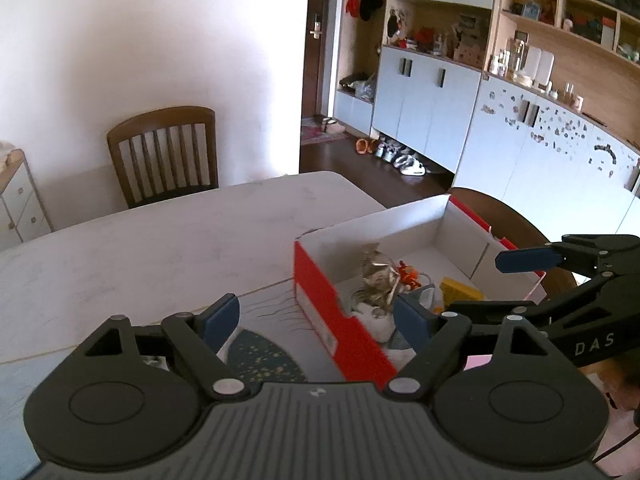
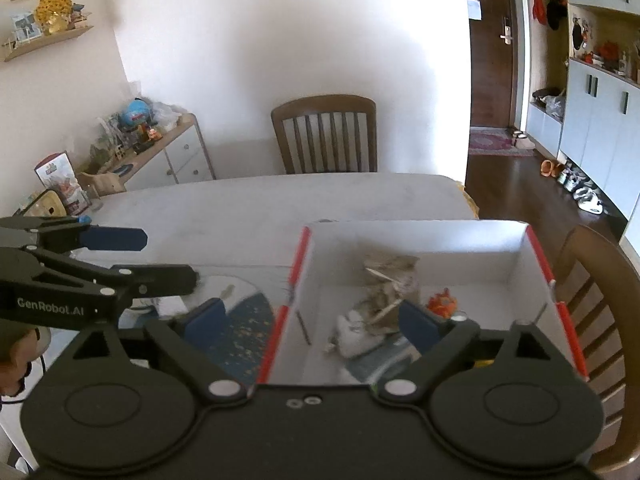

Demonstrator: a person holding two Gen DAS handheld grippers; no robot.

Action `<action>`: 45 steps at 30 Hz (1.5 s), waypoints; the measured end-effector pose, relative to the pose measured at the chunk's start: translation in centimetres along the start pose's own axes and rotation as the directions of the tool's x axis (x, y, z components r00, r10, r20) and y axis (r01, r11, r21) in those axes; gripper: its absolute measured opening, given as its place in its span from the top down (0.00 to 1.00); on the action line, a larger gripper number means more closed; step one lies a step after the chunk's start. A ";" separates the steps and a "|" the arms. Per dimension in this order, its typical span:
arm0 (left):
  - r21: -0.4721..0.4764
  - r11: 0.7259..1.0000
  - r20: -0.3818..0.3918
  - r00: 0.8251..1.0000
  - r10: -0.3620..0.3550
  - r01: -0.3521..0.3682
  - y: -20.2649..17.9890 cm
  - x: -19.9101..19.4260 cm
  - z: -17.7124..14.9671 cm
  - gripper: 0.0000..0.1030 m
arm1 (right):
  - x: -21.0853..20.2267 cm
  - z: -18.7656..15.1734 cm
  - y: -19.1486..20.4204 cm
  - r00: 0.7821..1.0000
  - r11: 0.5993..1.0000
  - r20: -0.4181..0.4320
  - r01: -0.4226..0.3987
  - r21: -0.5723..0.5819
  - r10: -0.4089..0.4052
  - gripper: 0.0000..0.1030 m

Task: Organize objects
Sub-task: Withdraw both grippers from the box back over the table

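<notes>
Both pairs of our fingers are spread wide and hold nothing: the left gripper [image 1: 316, 318] hangs over the near corner of the red and white shoebox [image 1: 320, 280], and the right gripper [image 2: 312, 318] hangs over its near edge. We see the shoebox sitting open on the pale worktop [image 1: 160, 240]. Inside it lie a crumpled shiny wrapper [image 2: 390, 276], a small orange toy [image 2: 442, 304] and a yellow block [image 1: 460, 288].

Right gripper over an open shoebox on the pale surface

The right gripper [image 2: 312, 320] hangs with jaws wide apart and empty above the near edge of the red-and-white box [image 2: 536, 248]. Inside lie a crumpled silvery wrapper [image 2: 390, 276], a small orange toy [image 2: 442, 303] and a white bundle [image 2: 356, 338]. The left gripper [image 2: 160, 258], also spread and empty, reaches in from the left beside the box.
</notes>
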State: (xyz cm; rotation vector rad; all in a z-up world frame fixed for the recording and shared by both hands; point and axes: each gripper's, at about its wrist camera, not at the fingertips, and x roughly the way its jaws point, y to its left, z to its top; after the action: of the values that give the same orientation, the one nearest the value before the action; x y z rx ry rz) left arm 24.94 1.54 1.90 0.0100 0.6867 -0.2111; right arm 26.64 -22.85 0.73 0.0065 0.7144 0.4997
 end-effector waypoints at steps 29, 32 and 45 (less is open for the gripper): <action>-0.115 0.993 0.001 1.000 0.029 -0.028 14.1 -3.2 -5.6 0.00 | 5.9 0.7 12.7 0.998 0.998 -0.056 -0.027 -0.053 0.024 0.01; -0.121 0.992 0.005 0.999 0.040 -0.039 15.5 -3.0 -6.4 0.00 | 6.8 0.8 13.6 0.997 0.998 -0.068 -0.024 -0.055 0.020 0.01; -0.136 0.986 -0.050 0.995 0.087 -0.093 20.9 -0.4 -11.1 0.00 | 12.5 0.4 15.8 0.988 0.998 -0.155 -0.003 -0.066 -0.007 0.02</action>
State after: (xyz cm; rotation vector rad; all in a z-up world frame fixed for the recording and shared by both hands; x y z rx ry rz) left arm 21.85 22.97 -7.70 -0.0870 0.7415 -0.0767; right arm 28.04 -3.34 -4.12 -0.0964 0.8499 0.5257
